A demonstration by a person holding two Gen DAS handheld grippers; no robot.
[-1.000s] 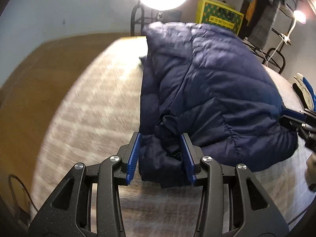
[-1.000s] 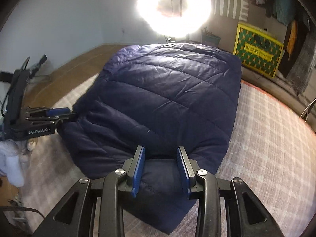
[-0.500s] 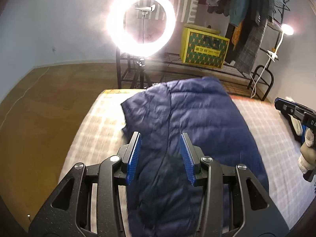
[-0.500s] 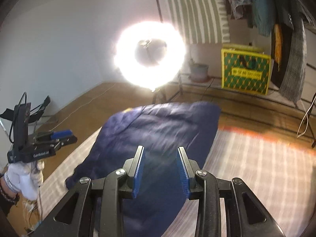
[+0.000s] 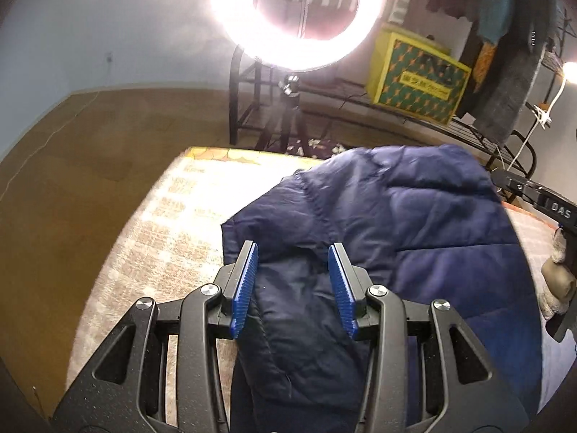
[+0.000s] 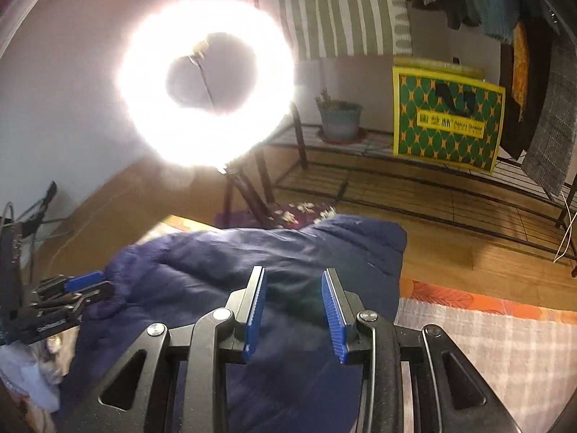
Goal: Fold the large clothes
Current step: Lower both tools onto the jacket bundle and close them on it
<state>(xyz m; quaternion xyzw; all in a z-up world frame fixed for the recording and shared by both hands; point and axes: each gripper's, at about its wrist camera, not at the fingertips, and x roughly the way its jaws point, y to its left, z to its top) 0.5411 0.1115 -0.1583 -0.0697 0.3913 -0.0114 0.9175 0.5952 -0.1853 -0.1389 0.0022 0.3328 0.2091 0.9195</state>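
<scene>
**Both grippers carry jacket across bed**

Since a second ago both grippers have swung toward the ring lamp. Left gripper [image 5: 293,281] and right gripper [image 6: 293,310] each pinch one navy jacket [image 5: 414,216], draped over the bed [image 5: 173,223]; one ring lamp [image 6: 205,97] glows beyond.

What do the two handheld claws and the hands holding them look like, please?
Both the left claw and right claw have black textured frames, silver pivot bolts and ribbed blue pads. The right claw's body shows white lettering, and light gloves cover the hands.
</scene>
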